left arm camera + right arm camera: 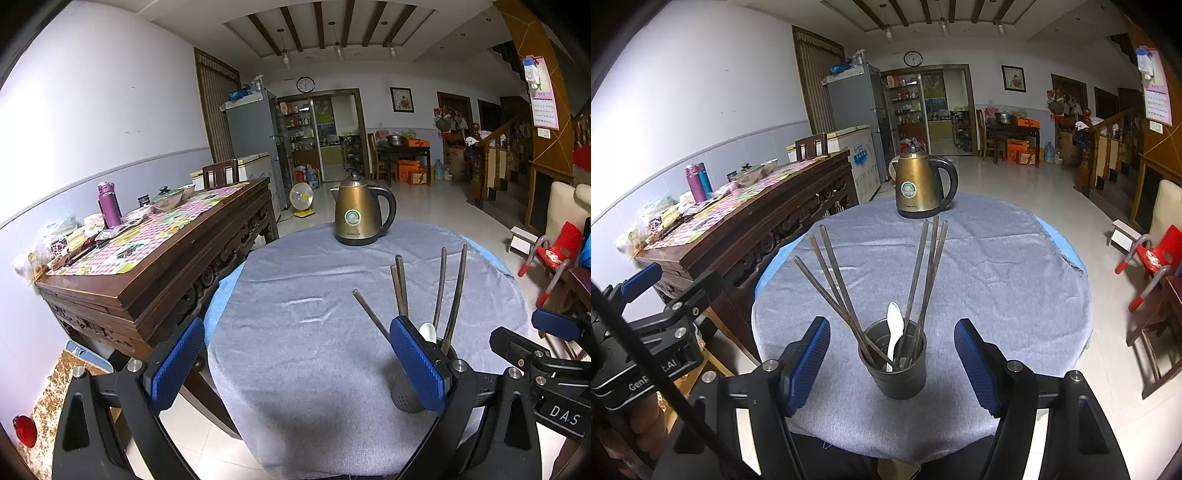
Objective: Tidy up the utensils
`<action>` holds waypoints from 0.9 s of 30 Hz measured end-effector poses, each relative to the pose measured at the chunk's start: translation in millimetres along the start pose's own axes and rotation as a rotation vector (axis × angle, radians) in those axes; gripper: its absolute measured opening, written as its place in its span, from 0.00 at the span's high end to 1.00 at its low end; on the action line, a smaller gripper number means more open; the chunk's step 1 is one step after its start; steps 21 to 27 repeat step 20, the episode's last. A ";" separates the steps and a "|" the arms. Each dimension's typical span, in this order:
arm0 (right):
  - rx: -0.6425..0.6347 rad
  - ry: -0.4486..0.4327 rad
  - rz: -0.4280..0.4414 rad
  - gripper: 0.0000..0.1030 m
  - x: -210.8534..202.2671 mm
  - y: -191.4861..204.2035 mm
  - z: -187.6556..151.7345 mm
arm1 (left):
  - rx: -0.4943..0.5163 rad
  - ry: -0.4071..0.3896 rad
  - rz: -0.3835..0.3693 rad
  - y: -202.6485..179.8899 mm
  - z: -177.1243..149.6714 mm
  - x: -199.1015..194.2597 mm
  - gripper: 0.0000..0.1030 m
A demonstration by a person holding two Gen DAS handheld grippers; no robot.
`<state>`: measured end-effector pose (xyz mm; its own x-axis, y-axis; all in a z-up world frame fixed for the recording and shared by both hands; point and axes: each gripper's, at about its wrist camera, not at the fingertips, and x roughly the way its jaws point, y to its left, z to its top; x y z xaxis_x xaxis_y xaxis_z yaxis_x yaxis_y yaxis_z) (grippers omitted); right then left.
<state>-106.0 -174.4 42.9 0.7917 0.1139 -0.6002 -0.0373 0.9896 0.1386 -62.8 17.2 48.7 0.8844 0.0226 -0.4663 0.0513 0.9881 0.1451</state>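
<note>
A dark metal utensil cup (pixel 894 376) stands on the grey-clothed round table (pixel 997 277). Several dark chopsticks (pixel 834 280) and a white spoon (pixel 894 325) stick up out of it. My right gripper (pixel 892 363) is open, with the cup between its blue pads and a gap on each side. My left gripper (pixel 297 362) is also open, over bare cloth with nothing in it. Its right finger (pixel 417 362) hides most of the cup (pixel 406 400), and the chopsticks (pixel 452 295) fan out above. One right-gripper pad (pixel 554 323) shows at the far right.
A brass-coloured electric kettle (pixel 919 184) stands at the table's far side. A carved wooden sideboard (pixel 166 266), loaded with flasks and bowls, flanks the table on the left. A red child's chair (pixel 1156 258) sits on the tiled floor to the right. A hand (pixel 646 417) holds the left tool.
</note>
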 end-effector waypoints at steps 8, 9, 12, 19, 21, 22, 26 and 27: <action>0.010 0.021 -0.004 0.29 9.6 -2.0 1.4 | -0.008 0.023 -0.003 0.5 -1.1 13.4 0.03; 0.012 0.023 -0.004 0.29 11.1 -2.2 2.0 | -0.009 0.026 -0.003 0.4 -0.9 15.2 0.03; 0.015 0.026 -0.005 0.29 14.5 -1.9 3.5 | -0.013 0.031 0.000 1.9 -0.9 19.9 0.03; 0.035 0.031 -0.011 0.29 24.2 -9.0 5.8 | -0.015 0.029 0.000 0.7 0.2 33.3 0.03; 0.044 0.026 -0.017 0.29 24.7 -12.0 6.5 | -0.018 0.039 -0.009 0.7 1.2 39.3 0.03; 0.044 0.026 -0.017 0.29 24.7 -12.0 6.5 | -0.018 0.039 -0.009 0.7 1.2 39.3 0.03; 0.044 0.026 -0.017 0.29 24.7 -12.0 6.5 | -0.018 0.039 -0.009 0.7 1.2 39.3 0.03; 0.044 0.026 -0.017 0.29 24.7 -12.0 6.5 | -0.018 0.039 -0.009 0.7 1.2 39.3 0.03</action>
